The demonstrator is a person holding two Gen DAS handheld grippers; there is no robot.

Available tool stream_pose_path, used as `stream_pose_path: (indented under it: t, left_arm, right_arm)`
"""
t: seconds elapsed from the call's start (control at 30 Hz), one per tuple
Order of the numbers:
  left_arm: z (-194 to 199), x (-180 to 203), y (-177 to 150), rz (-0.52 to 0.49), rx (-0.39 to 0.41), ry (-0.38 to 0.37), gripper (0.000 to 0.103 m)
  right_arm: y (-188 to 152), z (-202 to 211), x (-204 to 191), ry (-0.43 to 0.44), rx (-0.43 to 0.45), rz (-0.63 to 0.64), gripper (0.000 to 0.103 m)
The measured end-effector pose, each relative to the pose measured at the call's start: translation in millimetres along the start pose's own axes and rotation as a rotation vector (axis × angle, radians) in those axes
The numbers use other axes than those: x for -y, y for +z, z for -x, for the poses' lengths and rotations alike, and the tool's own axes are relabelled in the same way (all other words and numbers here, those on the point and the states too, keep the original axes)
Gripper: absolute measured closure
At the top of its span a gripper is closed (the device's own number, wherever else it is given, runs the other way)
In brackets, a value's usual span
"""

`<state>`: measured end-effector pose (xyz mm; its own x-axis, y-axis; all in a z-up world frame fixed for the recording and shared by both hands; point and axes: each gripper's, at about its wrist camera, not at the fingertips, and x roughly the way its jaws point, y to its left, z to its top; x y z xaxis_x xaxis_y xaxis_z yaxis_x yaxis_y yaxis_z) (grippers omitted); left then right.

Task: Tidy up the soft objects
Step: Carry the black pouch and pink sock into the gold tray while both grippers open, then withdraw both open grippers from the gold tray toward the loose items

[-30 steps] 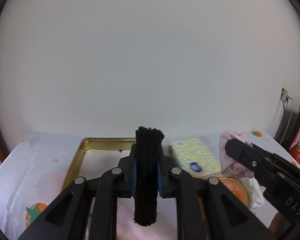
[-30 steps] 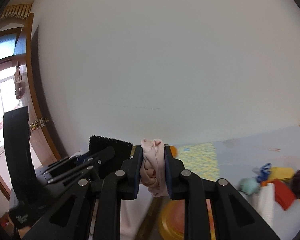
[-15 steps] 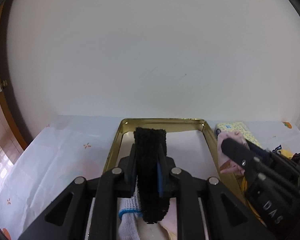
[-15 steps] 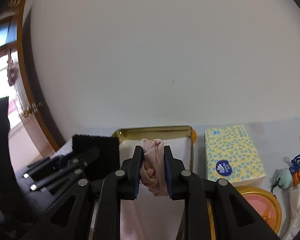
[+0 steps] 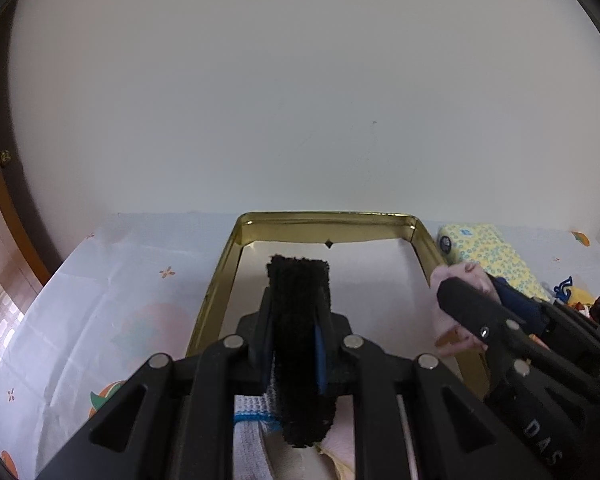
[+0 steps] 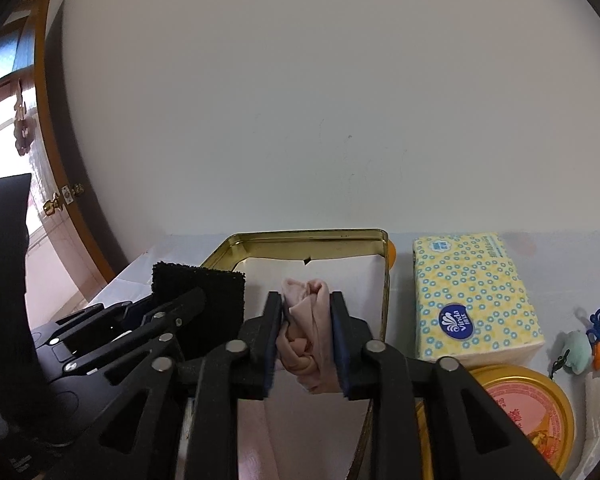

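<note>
Spread over the counter (image 5: 100, 280): a pale printed cloth, now much more in view than a second ago, both cameras tipped down from bare wall toward it. Centred on it, a gold tin tray (image 5: 220, 280), white-lined, with a white knit piece with blue stitching (image 5: 252, 420) and pink fabric at its near end. Beside the tray, a yellow tissue pack (image 6: 472, 292), then a round gold-rimmed lid (image 6: 532, 408). Above the tray's near half, left gripper (image 5: 300, 344) clamped on a black fuzzy cloth (image 5: 300, 320) hanging upright between the pads. At the tray's right edge, right gripper (image 6: 306, 340) with a bunched pink cloth (image 6: 306, 320) between its pads, jaws just opened somewhat wider, pads apparently in contact. Likely meaning: both pieces brought to the tray, release of the pink one seemingly beginning, black one not yet set down.
</note>
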<state>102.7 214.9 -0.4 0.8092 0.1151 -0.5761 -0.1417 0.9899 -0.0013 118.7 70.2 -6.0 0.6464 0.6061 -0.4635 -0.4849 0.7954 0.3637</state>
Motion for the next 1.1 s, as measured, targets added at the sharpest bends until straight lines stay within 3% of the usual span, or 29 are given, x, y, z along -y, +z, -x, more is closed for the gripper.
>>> stream_pose_path:
  t: [0.07,0.13,0.27,0.3,0.37,0.47,0.77,1.1]
  left_arm:
    - [1,2,-1,-0.003,0.003,0.014,0.083]
    - [3,4,0,0.003,0.007,0.026,0.077]
    - [10,-6,2,0.073,0.031,0.058,0.031]
    - [11,-8,2,0.089,0.037,0.066,0.024]
    - [13,-15,3,0.124,0.05,0.065,0.018]
    - [19,-15,2,0.146,0.07,0.069,0.005]
    - [29,2,0,0.086,0.143,0.118,0.005]
    - [49,10,-10,0.102,0.279,0.144,0.003]
  right_arm:
    - [0,-1,-1,-0.007,-0.006,0.006,0.061]
    - [1,3,1,-0.022,-0.004,0.006,0.057]
    - [4,8,5,-0.03,0.011,-0.01,0.056]
    - [5,9,6,-0.036,0.019,-0.011,0.053]
    - [6,15,9,-0.059,0.043,-0.019,0.036]
    - [7,25,12,-0.091,0.086,-0.017,0.031]
    - [6,47,16,-0.223,0.125,0.039,0.03]
    - [3,67,33,-0.241,0.152,0.035,0.03]
